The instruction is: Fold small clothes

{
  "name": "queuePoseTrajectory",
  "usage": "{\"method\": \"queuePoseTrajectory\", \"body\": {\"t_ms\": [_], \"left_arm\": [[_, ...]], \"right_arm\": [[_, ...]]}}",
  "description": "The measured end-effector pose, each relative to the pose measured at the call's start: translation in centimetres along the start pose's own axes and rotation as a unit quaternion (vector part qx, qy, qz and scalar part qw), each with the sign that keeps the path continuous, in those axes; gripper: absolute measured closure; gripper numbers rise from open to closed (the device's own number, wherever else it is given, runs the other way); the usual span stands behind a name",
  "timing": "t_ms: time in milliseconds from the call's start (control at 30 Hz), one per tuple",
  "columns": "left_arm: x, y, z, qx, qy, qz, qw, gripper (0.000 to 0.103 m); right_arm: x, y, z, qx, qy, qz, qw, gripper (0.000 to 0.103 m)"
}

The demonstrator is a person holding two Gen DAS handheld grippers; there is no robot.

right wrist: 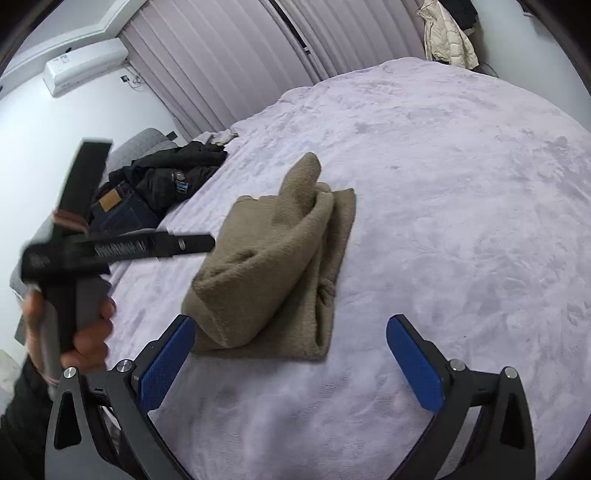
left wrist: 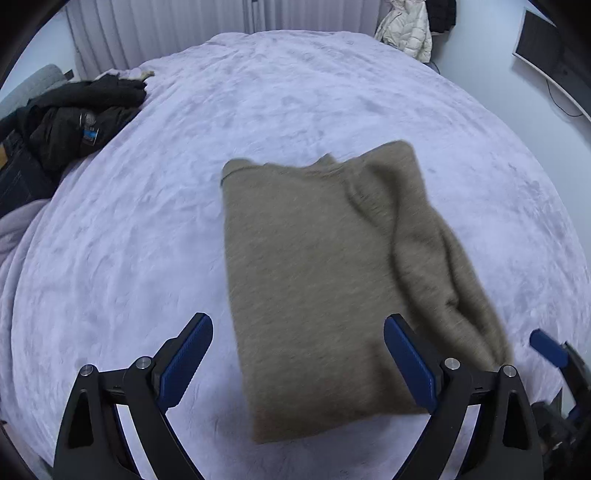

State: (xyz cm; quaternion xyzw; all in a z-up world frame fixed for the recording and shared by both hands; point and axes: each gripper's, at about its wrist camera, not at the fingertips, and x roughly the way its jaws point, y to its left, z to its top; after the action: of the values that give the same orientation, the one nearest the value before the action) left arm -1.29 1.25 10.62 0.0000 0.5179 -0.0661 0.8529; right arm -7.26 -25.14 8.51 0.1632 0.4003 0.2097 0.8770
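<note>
A khaki-brown knit garment [left wrist: 317, 280] lies folded into a rough rectangle on the lilac bedspread [left wrist: 166, 206], with a bunched fold along its right side. In the right wrist view the garment [right wrist: 273, 266] shows a thick rolled fold on top. My left gripper [left wrist: 299, 365] is open and empty, hovering over the garment's near edge. My right gripper [right wrist: 291, 365] is open and empty, just in front of the garment's near corner. A right gripper fingertip [left wrist: 546, 347] shows at the left view's right edge. The left gripper's body [right wrist: 74, 254], held in a hand, shows blurred on the left.
A pile of dark clothes [left wrist: 70, 122] and jeans [right wrist: 118, 210] lies at the bed's left edge. A cream jacket [left wrist: 410, 33] hangs beyond the far end. Vertical blinds [right wrist: 236, 62] and an air conditioner [right wrist: 85, 66] line the wall. A monitor [left wrist: 554, 55] stands at right.
</note>
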Motion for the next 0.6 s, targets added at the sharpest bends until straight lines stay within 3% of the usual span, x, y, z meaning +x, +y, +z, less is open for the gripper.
{"method": "queuePoseTrajectory", "body": {"t_ms": [67,167,233,333,433,467,533,600], "left_arm": [[0.5,1.8,-1.8,-0.021,0.006,-0.029,0.9993,0.009],[-0.3,3.2,-4.5,-0.023,-0.02,-0.046,0.9985,0.009],[-0.2,2.1,-5.9,0.004,-0.023,-0.034,0.9991,0.009],[0.6,-0.6,-7.7,0.079,-0.029,0.014,0.9964,0.009],[2.1,-2.3,-8.2,0.107,-0.018,0.001,0.9941,0.009],[2.6,-2.5,-8.2,0.112,-0.016,0.003,0.9935,0.009],[3.2,-2.2,-8.2,0.111,-0.02,0.009,0.9936,0.008],[3.5,-0.3,-7.8,0.074,-0.02,-0.014,0.997,0.009]], "right_arm": [[0.2,1.2,0.4,-0.011,0.004,0.01,1.0,0.0],[1.4,3.4,0.9,-0.04,0.017,-0.001,0.999,0.0],[2.6,4.1,1.6,-0.044,0.028,0.0,0.999,0.0],[4.6,4.2,2.6,-0.02,0.048,0.02,0.998,0.0],[7.7,4.3,3.4,0.001,0.082,0.018,0.996,0.001],[8.7,4.4,3.5,0.003,0.095,0.005,0.995,0.006],[9.6,4.6,3.5,0.007,0.108,-0.011,0.994,0.025],[9.5,4.7,3.5,0.006,0.103,-0.012,0.995,0.037]]}}
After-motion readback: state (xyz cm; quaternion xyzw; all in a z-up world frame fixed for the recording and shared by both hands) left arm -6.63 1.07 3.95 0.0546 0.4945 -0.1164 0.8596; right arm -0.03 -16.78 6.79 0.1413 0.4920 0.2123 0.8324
